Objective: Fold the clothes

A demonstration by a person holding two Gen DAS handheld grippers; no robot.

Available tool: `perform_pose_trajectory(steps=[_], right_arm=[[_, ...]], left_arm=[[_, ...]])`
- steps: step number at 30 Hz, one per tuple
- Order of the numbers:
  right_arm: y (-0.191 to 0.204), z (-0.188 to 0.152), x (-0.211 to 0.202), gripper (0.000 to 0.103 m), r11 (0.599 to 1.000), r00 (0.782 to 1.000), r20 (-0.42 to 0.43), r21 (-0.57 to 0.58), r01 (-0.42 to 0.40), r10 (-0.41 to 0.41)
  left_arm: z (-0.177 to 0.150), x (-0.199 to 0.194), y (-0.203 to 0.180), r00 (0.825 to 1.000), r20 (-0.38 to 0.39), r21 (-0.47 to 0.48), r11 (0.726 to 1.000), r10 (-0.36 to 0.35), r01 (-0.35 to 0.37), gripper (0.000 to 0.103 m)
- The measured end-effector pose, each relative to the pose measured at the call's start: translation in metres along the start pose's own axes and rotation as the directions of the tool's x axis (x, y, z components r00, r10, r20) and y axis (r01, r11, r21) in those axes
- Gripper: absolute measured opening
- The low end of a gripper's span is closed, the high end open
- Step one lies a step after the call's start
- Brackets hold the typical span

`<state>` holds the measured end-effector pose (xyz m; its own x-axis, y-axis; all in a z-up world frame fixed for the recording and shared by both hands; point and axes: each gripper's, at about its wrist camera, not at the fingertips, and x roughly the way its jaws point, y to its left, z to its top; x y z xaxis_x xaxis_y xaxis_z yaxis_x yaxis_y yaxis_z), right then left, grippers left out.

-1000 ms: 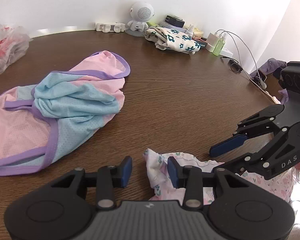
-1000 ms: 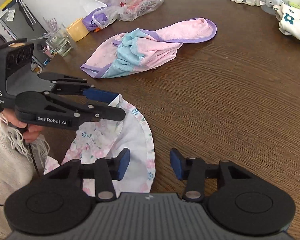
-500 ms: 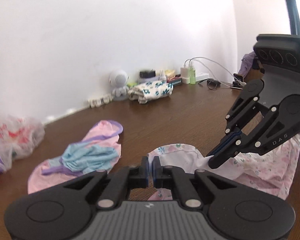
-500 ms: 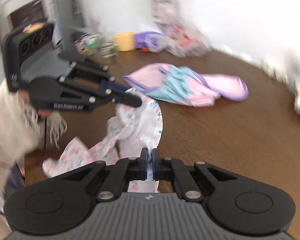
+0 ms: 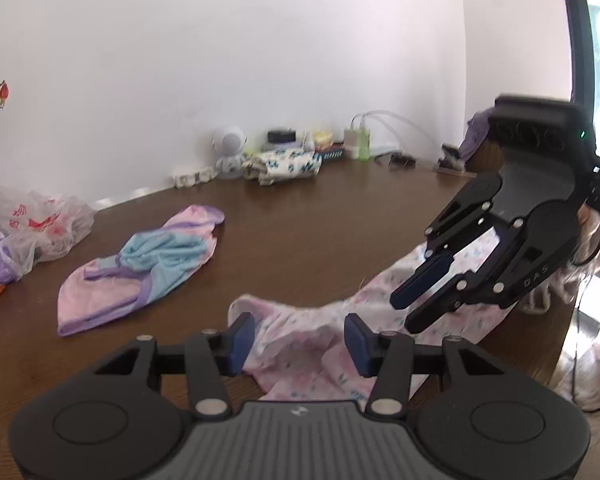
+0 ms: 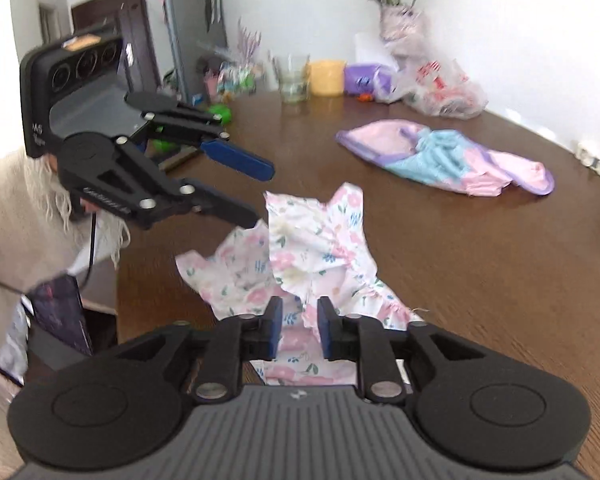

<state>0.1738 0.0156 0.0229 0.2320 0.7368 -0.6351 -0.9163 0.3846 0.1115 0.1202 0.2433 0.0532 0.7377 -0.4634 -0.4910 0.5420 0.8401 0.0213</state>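
A white garment with pink flowers [image 5: 300, 344] [image 6: 312, 240] lies crumpled on the brown table [image 5: 340, 232] near its front edge, one part hanging over. My left gripper [image 5: 299, 340] [image 6: 260, 194] hovers over it, its jaws opening, cloth below them and clear of the pads. My right gripper [image 6: 300, 332] [image 5: 408, 312] is also opening; a fold of the floral cloth shows in the gap, and the pads do not press on it. A pink, blue and purple garment [image 5: 148, 268] [image 6: 440, 156] lies bunched farther back on the table.
Plastic bags [image 5: 40, 224] [image 6: 440, 88], a yellow cup [image 6: 326, 76] and a glass [image 6: 294, 80] stand at one end. A white robot toy [image 5: 230, 152], a folded flowered cloth [image 5: 284, 164] and chargers [image 5: 358, 142] line the wall. A person's cream sleeve [image 6: 16, 232] is behind the left gripper.
Half a second ago both grippers were shut on the floral garment and held it up. Now both sets of jaws have parted and the garment has dropped onto the table.
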Motion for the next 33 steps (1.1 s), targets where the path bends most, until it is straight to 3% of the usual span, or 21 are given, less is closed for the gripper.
perform_pose_trajectory(steps=[1,4,6,10,13,17,19,26,30,33], right_arm=[[-0.004,0.000,-0.005,0.032,1.000,1.000,0.014,0.020,0.021,-0.021],[-0.014,-0.002,-0.020,0.034,0.993,0.995,0.052,0.080,0.083,-0.087],[-0.023,-0.003,-0.017,0.034,0.978,0.985,0.029,0.127,0.165,-0.170],[-0.038,-0.010,0.000,0.033,0.956,0.974,-0.006,0.187,0.225,-0.228],[-0.039,-0.014,0.009,0.033,0.955,0.973,-0.017,0.188,0.228,-0.229],[-0.039,-0.021,0.018,0.033,0.963,0.983,-0.053,0.196,0.185,-0.178],[-0.039,-0.026,0.020,0.033,0.965,0.986,-0.067,0.204,0.165,-0.154],[-0.028,-0.030,0.022,0.031,0.972,0.981,-0.074,0.145,0.188,-0.178],[-0.029,-0.033,0.015,0.032,0.967,0.982,-0.070,0.173,0.187,-0.177],[-0.029,-0.036,0.003,0.032,0.961,0.980,-0.038,0.193,0.200,-0.196]], left_arm=[[0.006,-0.003,0.000,0.999,0.031,-0.015,1.000,-0.024,0.025,0.053],[0.024,0.006,0.000,0.997,0.074,-0.047,0.998,-0.027,0.030,0.054],[0.033,0.026,0.000,0.999,0.048,-0.053,0.999,0.008,-0.005,0.051],[0.034,0.072,0.005,0.994,-0.078,-0.091,0.992,0.076,-0.083,0.018],[0.026,0.097,0.008,0.979,-0.180,-0.110,0.987,0.096,-0.117,0.006],[0.001,0.101,0.003,0.949,-0.285,-0.083,0.983,0.133,-0.162,0.005],[-0.014,0.095,0.000,0.945,-0.287,-0.077,0.979,0.158,-0.188,0.005],[-0.028,0.080,-0.002,0.961,-0.208,-0.147,0.965,0.183,-0.216,0.007],[-0.023,0.069,-0.006,0.962,-0.164,-0.147,0.959,0.219,-0.244,0.021],[-0.021,0.062,-0.010,0.971,-0.137,-0.144,0.966,0.194,-0.214,0.022]])
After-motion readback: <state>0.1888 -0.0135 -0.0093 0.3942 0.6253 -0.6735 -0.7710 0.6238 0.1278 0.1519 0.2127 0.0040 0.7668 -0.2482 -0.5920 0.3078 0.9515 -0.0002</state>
